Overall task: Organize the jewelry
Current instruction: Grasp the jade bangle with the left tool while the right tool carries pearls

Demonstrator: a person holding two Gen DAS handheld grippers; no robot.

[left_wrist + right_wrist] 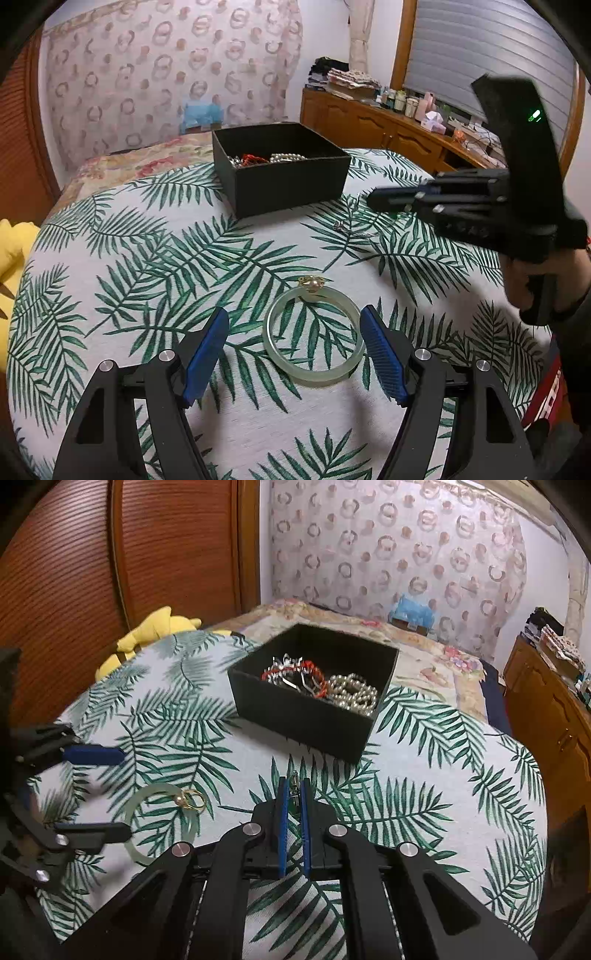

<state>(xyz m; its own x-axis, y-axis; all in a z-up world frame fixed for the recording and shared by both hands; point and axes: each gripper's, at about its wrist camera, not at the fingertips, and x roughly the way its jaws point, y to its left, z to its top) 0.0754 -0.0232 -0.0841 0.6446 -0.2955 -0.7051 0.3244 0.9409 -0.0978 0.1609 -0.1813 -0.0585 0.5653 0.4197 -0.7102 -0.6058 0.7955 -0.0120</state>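
On the left, the left gripper (293,332) stood open around the pale green bangle (313,336), which lay flat on the leaf-print cloth (147,258) with a gold ring (312,282) touching its far edge. To lift only the bangle, its pads should close slowly on the rim. Further right, the right gripper (294,788) was closed on a small silver chain piece (294,781), which it should carry over the black box (306,716) before letting go.
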